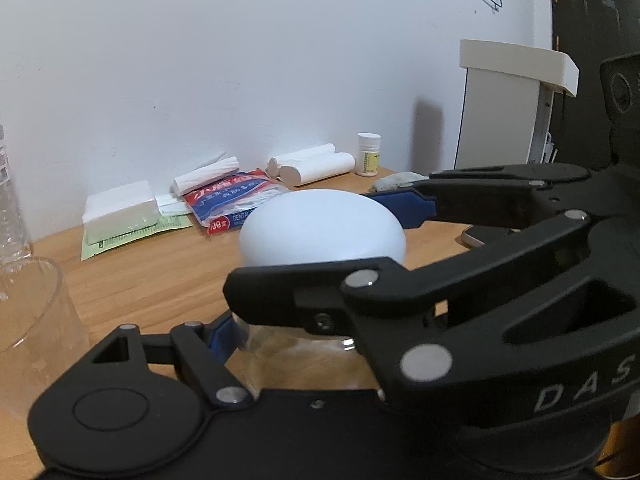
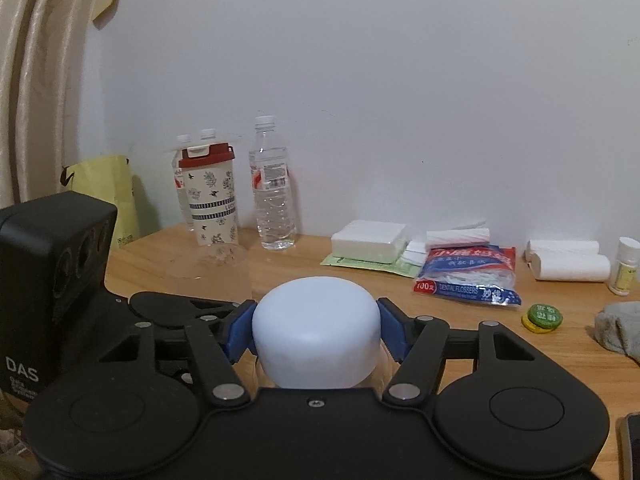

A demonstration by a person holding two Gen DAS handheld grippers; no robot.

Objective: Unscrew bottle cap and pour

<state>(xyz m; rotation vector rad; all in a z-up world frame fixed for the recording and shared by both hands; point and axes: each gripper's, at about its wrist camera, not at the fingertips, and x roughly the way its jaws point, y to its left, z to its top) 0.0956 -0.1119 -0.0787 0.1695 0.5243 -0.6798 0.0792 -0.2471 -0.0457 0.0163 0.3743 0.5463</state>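
Observation:
A clear bottle point(image 1: 296, 354) with a large white domed cap point(image 1: 322, 226) stands on the wooden table. My left gripper point(image 1: 296, 340) is shut on the bottle's clear body below the cap. My right gripper point(image 2: 316, 328) is shut on the white cap point(image 2: 316, 340), its blue pads point(image 2: 240, 330) pressed on both sides. The right gripper also shows in the left wrist view point(image 1: 404, 210), reaching in from the right. A clear glass point(image 1: 28, 320) stands at the left, also faint in the right wrist view point(image 2: 212, 268).
Along the wall stand a water bottle point(image 2: 274, 184), a patterned tumbler with red lid point(image 2: 212, 196), a tissue pack point(image 2: 368, 240), a dental flosser bag point(image 2: 468, 274), white rolls point(image 2: 568, 264) and a pill bottle point(image 2: 624, 266). A green cap point(image 2: 544, 316) and grey cloth point(image 2: 620, 330) lie at right.

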